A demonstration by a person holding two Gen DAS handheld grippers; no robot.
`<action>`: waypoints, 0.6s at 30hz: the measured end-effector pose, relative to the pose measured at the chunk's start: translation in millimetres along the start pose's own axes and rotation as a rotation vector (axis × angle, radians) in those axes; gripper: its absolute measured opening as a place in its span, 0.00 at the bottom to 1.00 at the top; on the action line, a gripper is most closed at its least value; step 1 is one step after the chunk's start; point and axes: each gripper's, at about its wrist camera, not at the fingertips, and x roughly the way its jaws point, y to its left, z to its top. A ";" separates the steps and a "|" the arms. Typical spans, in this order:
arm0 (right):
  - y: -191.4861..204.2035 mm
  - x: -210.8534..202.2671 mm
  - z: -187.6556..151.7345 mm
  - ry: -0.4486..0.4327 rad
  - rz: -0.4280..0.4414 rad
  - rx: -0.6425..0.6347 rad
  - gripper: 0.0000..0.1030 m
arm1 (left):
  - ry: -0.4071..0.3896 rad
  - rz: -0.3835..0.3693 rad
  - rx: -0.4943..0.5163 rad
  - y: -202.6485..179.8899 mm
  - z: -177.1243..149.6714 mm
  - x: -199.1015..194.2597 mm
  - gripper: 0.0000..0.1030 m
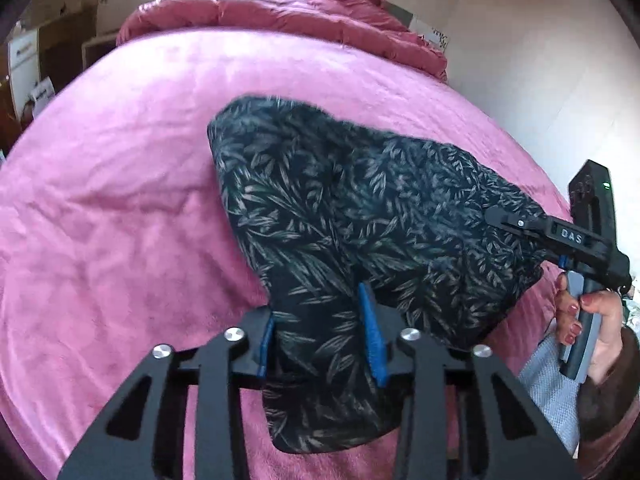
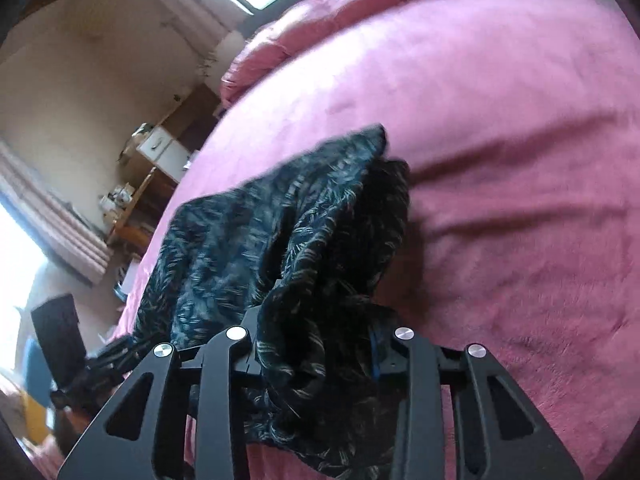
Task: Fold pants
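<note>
The pants (image 1: pixel 360 216) are dark fabric with a pale leaf print, held up above a pink bed cover (image 1: pixel 120 200). My left gripper (image 1: pixel 320 328) is shut on one end of the fabric, which bunches between its blue pads (image 1: pixel 370 332). My right gripper (image 1: pixel 516 224) shows at the right of the left wrist view, held by a hand, and is shut on the other end. In the right wrist view the pants (image 2: pixel 280 232) drape over my right gripper (image 2: pixel 320 344) and hide its fingertips. The left gripper (image 2: pixel 104 356) shows dimly at the lower left.
A darker pink quilt (image 1: pixel 280 12) is bunched at the head of the bed. A wall (image 1: pixel 520 60) runs along the bed's right side. Wooden furniture and a white box (image 2: pixel 160 148) stand beyond the bed's left side, near a window.
</note>
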 end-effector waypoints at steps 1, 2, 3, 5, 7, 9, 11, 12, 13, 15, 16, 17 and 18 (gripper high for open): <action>8.2 -4.1 2.2 -0.028 0.009 -0.036 0.31 | -0.009 0.005 0.005 -0.5 2.8 -3.8 0.31; 14.7 -6.7 4.9 -0.047 0.004 -0.068 0.31 | -0.027 0.015 0.019 -4.6 5.3 -8.9 0.30; 21.4 -8.6 6.2 -0.064 -0.005 -0.100 0.31 | -0.037 0.021 0.030 -6.4 6.0 -11.8 0.29; 34.3 -11.4 11.2 -0.093 -0.022 -0.163 0.31 | -0.073 0.039 0.070 -13.6 8.0 -21.7 0.29; 43.1 -12.2 22.0 -0.121 -0.028 -0.198 0.31 | -0.113 0.055 0.098 -19.3 17.0 -29.5 0.28; 45.8 -12.8 33.6 -0.150 -0.028 -0.215 0.31 | -0.154 0.076 0.120 -21.4 21.0 -38.9 0.28; 46.6 -9.0 51.4 -0.197 -0.008 -0.225 0.31 | -0.199 0.099 0.138 -20.1 29.8 -44.1 0.28; 46.2 -6.7 61.2 -0.221 -0.003 -0.228 0.31 | -0.216 0.109 0.140 -17.8 35.7 -45.2 0.28; 48.3 -1.2 70.1 -0.237 -0.004 -0.235 0.31 | -0.237 0.120 0.139 -15.3 43.6 -45.0 0.28; 50.4 9.2 85.4 -0.263 -0.008 -0.257 0.31 | -0.278 0.145 0.139 -10.0 60.5 -41.4 0.28; 50.1 17.5 94.0 -0.276 -0.022 -0.279 0.31 | -0.291 0.161 0.142 -6.1 65.9 -39.2 0.28; 48.4 24.6 99.7 -0.283 -0.033 -0.292 0.31 | -0.300 0.179 0.147 -4.4 72.1 -34.4 0.29; 44.2 37.2 107.4 -0.287 -0.042 -0.293 0.31 | -0.305 0.198 0.153 -2.2 80.4 -25.0 0.29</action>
